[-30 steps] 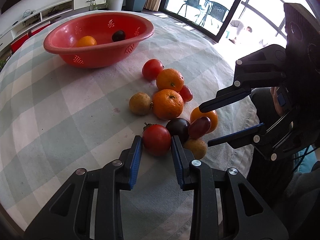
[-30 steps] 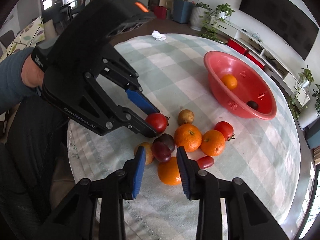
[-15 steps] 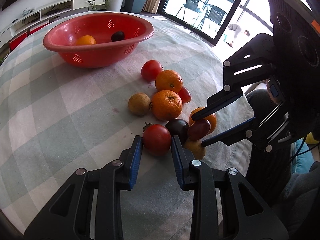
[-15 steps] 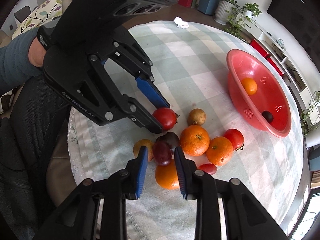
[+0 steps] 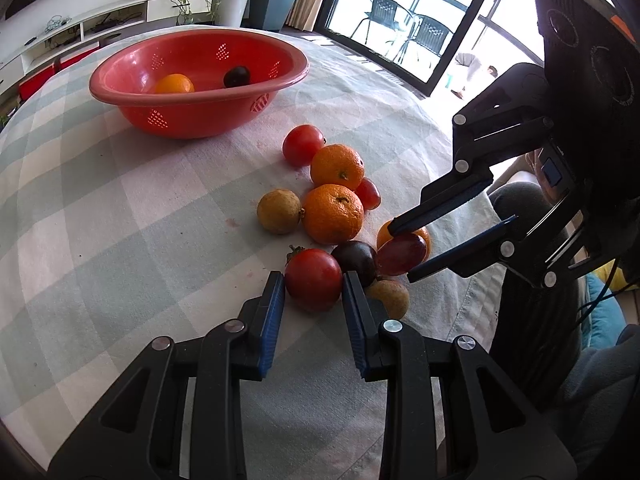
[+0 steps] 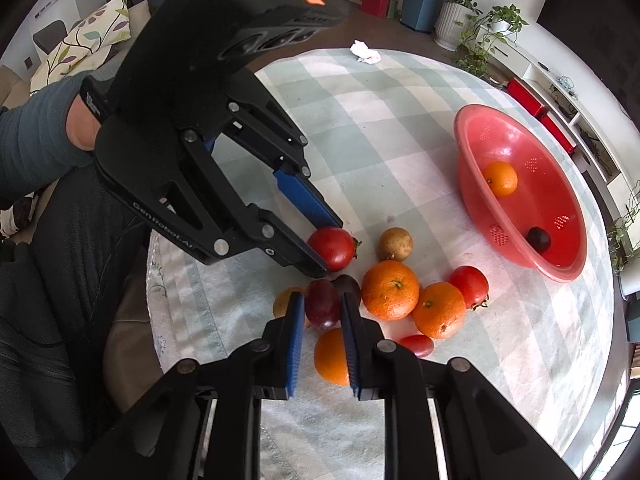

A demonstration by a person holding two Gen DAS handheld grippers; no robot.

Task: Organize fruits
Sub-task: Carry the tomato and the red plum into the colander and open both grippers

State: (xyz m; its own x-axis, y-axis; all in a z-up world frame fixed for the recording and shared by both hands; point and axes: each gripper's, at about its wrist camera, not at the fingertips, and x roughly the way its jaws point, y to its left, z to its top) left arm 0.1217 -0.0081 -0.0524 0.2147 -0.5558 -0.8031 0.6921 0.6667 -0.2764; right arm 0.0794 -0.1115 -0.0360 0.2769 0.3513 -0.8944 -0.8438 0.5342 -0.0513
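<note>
A pile of fruit lies on the checked tablecloth: oranges [image 5: 333, 213], tomatoes, brown round fruits [image 5: 279, 211], a dark plum [image 5: 355, 257]. My left gripper [image 5: 313, 284] is shut on a red tomato [image 5: 313, 278], which also shows in the right wrist view [image 6: 333, 249]. My right gripper [image 6: 322, 307] is shut on a dark red plum [image 6: 322, 308], seen between its fingers in the left wrist view [image 5: 402, 254]. A red colander bowl [image 5: 256, 80] at the far side holds an orange [image 5: 174, 83] and a dark plum [image 5: 237, 76].
The round table's edge [image 5: 476, 216] runs close to the right of the fruit pile. A crumpled white tissue [image 6: 365, 52] lies at the table's far edge. Plants, shelves and a glass door stand beyond the table.
My right gripper has come down over the dark red plum and its fingers have closed on it. My left gripper has stayed around the tomato.
</note>
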